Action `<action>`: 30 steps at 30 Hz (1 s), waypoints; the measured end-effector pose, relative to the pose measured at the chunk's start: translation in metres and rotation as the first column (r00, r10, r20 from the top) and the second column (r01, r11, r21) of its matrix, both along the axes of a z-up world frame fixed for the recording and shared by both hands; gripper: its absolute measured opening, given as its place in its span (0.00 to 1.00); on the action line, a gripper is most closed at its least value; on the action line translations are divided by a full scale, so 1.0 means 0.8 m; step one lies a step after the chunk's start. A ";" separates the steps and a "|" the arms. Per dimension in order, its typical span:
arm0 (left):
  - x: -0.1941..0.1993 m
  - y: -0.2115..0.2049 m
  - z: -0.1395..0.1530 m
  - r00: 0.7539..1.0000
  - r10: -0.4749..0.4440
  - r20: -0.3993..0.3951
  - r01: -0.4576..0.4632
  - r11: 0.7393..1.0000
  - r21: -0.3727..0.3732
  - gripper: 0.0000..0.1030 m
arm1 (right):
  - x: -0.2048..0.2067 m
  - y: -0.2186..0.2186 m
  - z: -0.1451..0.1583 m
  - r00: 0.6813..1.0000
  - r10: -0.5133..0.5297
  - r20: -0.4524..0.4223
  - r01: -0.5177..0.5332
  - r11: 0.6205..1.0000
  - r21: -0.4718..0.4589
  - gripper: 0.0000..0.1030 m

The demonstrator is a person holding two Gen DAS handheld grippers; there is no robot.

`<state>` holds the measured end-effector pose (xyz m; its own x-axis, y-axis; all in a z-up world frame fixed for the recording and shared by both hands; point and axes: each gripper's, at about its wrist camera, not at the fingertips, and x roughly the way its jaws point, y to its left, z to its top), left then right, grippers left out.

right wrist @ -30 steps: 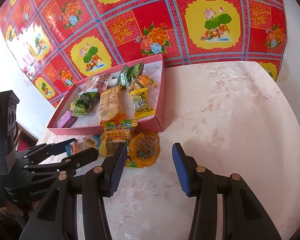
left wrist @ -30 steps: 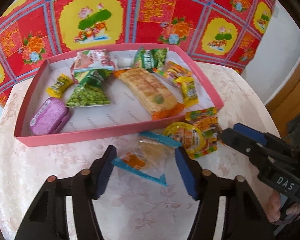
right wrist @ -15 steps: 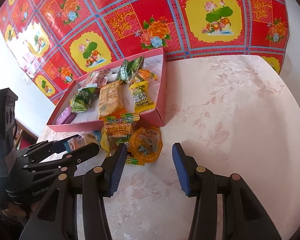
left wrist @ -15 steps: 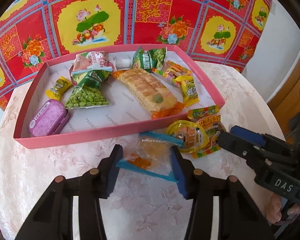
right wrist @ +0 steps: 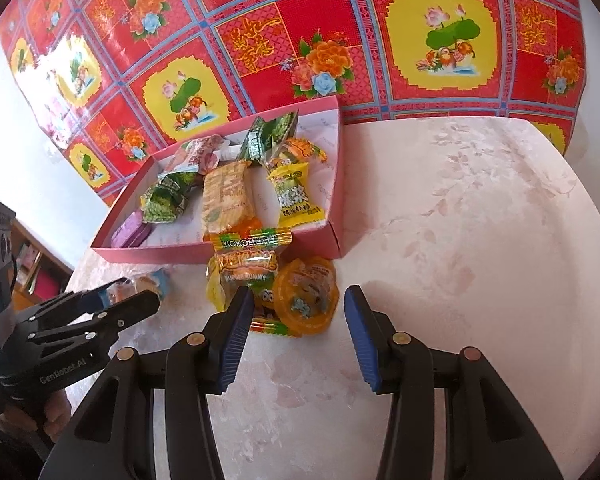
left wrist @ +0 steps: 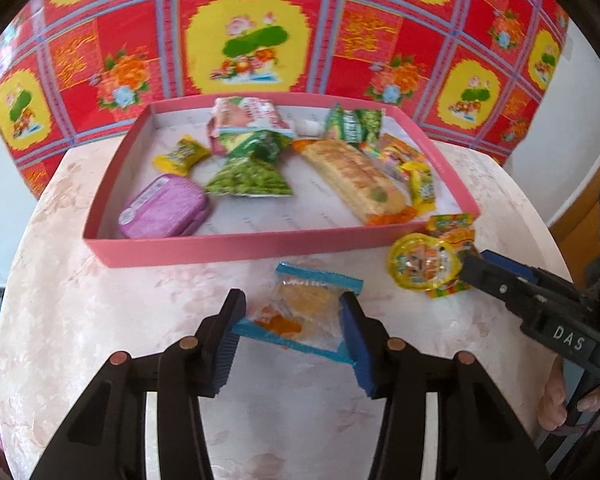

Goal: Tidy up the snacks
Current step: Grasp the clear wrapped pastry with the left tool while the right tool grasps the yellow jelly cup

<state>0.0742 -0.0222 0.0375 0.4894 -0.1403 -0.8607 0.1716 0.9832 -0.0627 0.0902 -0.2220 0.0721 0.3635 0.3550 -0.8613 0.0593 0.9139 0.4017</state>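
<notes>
Left wrist view shows me my left fingers (left wrist: pixel 292 312) closed in on a clear packet with blue ends (left wrist: pixel 306 312). Both blue pads touch the packet's sides, so I read it as gripped, with the fingers about one third open around it. The log motion of closing happened a moment ago; the packet is between them. It sits over the pink marbled desk (left wrist: pixel 100 320), just in front of the pink box (left wrist: pixel 236 246); I cannot tell if it is lifted or still lying there.

Right wrist view shows my right fingers (right wrist: pixel 296 316) partly open and holding nothing. A round orange jelly cup (right wrist: pixel 306 294) sits between the tips, and the pads do not press on it. It lies on a gummy packet (right wrist: pixel 246 266), which leans against the near wall of the box.

Inside the box I see a purple tin (left wrist: pixel 164 208), a green pea bag (left wrist: pixel 248 174), a long cracker pack (left wrist: pixel 356 178), some yellow candies (left wrist: pixel 180 156) and other small packets at the back. Behind the desk hangs a red and yellow flowered cloth (left wrist: pixel 252 40).
</notes>
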 end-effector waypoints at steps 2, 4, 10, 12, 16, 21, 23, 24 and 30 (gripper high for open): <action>0.000 0.006 0.001 1.000 0.012 -0.003 -0.012 1.000 -0.016 0.49 | 0.001 0.005 0.001 1.000 0.014 0.001 -0.014 1.000 0.006 0.47; -0.002 0.008 0.002 1.000 0.013 0.002 -0.012 1.000 -0.018 0.49 | 0.001 0.012 0.002 0.999 0.034 0.002 -0.034 0.999 -0.003 0.47; -0.004 0.015 0.001 1.000 0.015 0.006 -0.015 1.000 -0.024 0.49 | -0.004 0.032 0.003 0.996 0.086 0.008 -0.086 0.996 -0.006 0.43; -0.005 0.017 0.001 1.000 0.016 0.008 -0.015 1.000 -0.025 0.49 | -0.005 0.036 0.004 0.996 0.094 0.003 -0.094 0.995 -0.008 0.43; -0.005 0.024 0.001 1.000 0.028 0.008 -0.028 0.999 -0.031 0.49 | -0.008 0.029 0.008 0.997 0.076 0.000 -0.076 0.997 -0.018 0.43; -0.004 0.030 0.000 0.999 0.034 0.007 -0.034 0.999 -0.036 0.49 | -0.009 0.008 0.009 1.000 0.022 -0.001 -0.022 0.999 -0.033 0.43; -0.005 0.029 0.000 0.999 0.033 0.009 -0.033 0.999 -0.032 0.49 | -0.008 0.003 0.006 1.000 0.000 -0.017 -0.001 0.998 -0.070 0.43; -0.005 0.029 0.000 0.999 0.032 0.010 -0.032 0.999 -0.030 0.50 | -0.008 0.001 0.005 1.000 -0.004 -0.020 0.003 0.997 -0.074 0.43; -0.005 0.028 0.000 0.999 0.030 0.013 -0.030 0.999 -0.024 0.50 | -0.006 0.007 0.004 1.000 0.022 -0.010 -0.023 0.996 -0.088 0.43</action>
<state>0.0702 0.0005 0.0377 0.5047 -0.1456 -0.8509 0.1429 0.9862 -0.0840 0.0856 -0.2164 0.0755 0.3481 0.2853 -0.8930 0.0416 0.9469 0.3187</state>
